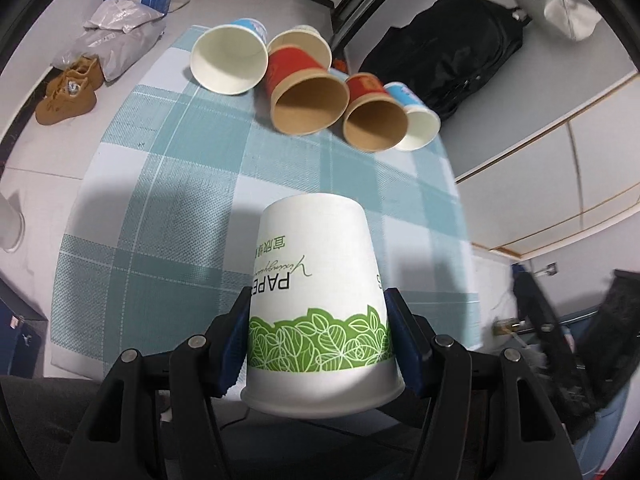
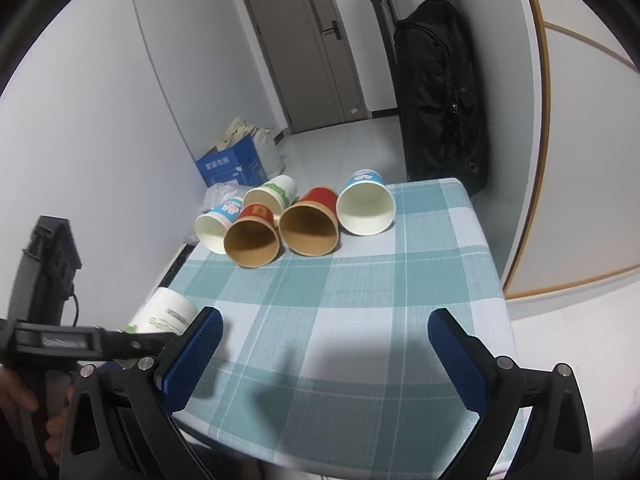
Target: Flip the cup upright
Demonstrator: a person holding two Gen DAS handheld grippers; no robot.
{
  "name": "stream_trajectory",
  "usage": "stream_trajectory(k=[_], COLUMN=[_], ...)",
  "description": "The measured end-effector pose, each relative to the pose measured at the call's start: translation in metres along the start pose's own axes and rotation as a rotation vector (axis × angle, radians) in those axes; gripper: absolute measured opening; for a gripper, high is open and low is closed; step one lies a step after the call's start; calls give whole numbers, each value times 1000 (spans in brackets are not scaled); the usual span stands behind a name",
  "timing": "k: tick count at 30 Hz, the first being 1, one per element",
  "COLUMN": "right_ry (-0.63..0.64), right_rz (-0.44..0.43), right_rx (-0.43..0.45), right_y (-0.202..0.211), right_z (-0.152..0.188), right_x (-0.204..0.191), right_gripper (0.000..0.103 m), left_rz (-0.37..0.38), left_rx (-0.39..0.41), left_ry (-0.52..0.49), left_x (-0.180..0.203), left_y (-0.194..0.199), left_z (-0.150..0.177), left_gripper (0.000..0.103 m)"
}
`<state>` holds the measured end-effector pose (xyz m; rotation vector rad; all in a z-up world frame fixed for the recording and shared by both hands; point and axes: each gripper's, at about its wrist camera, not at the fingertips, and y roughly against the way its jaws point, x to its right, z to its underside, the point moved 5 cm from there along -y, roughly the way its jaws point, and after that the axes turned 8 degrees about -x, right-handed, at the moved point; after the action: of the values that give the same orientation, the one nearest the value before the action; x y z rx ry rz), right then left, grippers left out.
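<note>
- While your left gripper [image 1: 318, 344] has the white leaf-print cup [image 1: 318, 284] pinched between its blue fingers [image 1: 400, 340], the cup's rim points back toward the camera and its closed base points away, so it reads as inverted or tipped; the print is upside down.
- Your fingers close on the cup's wall just beside the green leaf band, near the rim, probably so a wrist roll can swing the base down onto the surface [image 1: 168, 208].
- From the right wrist view, that same cup [image 2: 168, 314] sits off the near left corner of the checked surface [image 2: 360, 280], at or just past its edge, with the left tool around it.
- Your right gripper [image 2: 324, 344] hangs over the near edge, fingers [image 2: 200, 344] spread wide, gripping nothing; I judge it is waiting.
- Beyond the held cup, at the far end of the cloth, five more cups lie on their sides in a cluster [image 1: 308, 88], mouths toward you, all visibly empty: two brown-lined red ones [image 2: 308, 224] in the middle, blue-print white ones [image 2: 366, 208] outside, a green-print one [image 2: 272, 196] behind.
- Past them stand a blue box [image 2: 232, 166] and a black bag [image 2: 440, 92].
</note>
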<state>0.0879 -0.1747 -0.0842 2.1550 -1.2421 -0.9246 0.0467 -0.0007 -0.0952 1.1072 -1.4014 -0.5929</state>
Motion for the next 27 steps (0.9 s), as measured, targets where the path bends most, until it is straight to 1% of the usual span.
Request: stream_trajectory(k=[2,5,6,9,16,18,20,21,25,27], right_ry=[3,6,9,13,17,18,19,21,24,23], right_rz=[3,7,9,9,13,14,14,15,15,15], right_rx=[1,2,4,9,6,4,1,1,-2,-4], right_y=[2,4,4,5,5,5,5,5,5,4], right_z=[2,4,4,5,6,6,6,6,7,7], right_x=[-1,-2,-2,-2,-3,-3,-3,-4,-5,-6], right_gripper=[103,103,103,103,103,103,103,103,103,103], left_rz=[-5,-47,-42,-66,-80,-96,-94,-97,-67,-65], left_rx=[8,21,21,10,-8,-8,-9,-7,6,21], left_ry=[-12,-27,-31,-26,1,-1,-1,0,11,12], left_x=[1,1,1,-2,-8,-9,-10,-10,-10,-9], left_y=[-7,-15,-17,-22,-25,-25,-24,-24,-19,-13], left_z=[1,4,5,5,4,4,4,4,2,1], left_gripper=[58,58,58,60,62,67,73,75,76,76])
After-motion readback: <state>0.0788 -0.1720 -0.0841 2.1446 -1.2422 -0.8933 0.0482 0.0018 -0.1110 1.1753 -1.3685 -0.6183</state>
